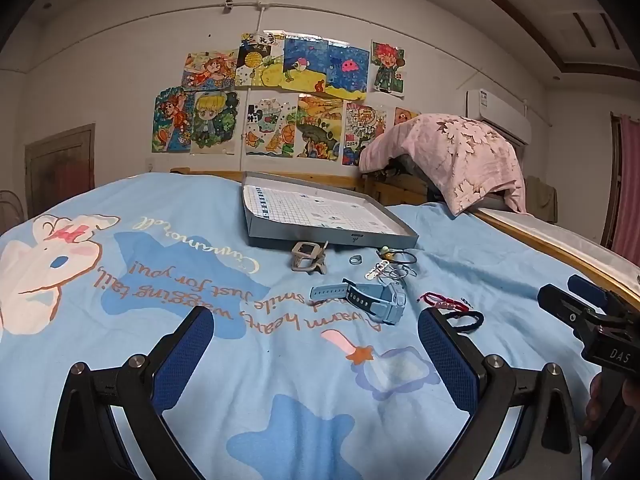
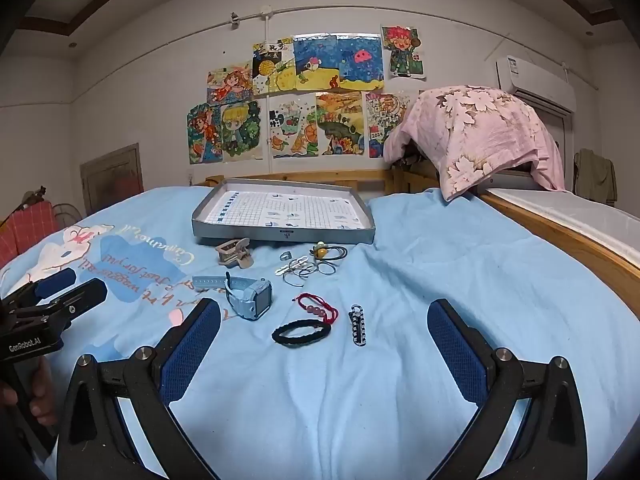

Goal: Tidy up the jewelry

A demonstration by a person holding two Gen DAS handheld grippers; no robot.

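Jewelry lies on a light blue bedsheet in front of a shallow grey tray (image 2: 280,236) (image 1: 312,236). In the right wrist view I see a blue watch (image 2: 250,294), a beige watch (image 2: 234,256), a black braided bracelet (image 2: 301,333), a red cord bracelet (image 2: 318,308), a metal link piece (image 2: 358,325), a ring (image 2: 285,255) and thin hoops with hair ties (image 2: 312,268). My right gripper (image 2: 324,330) is open and empty just before the black bracelet. My left gripper (image 1: 316,334) is open and empty, just before the blue watch (image 1: 360,300).
A wooden bed rail (image 2: 560,236) runs along the right. A pink floral cloth (image 2: 476,136) covers something at the bed's far right corner. Drawings hang on the back wall (image 2: 304,96). The left gripper (image 2: 52,292) shows at the right wrist view's left edge.
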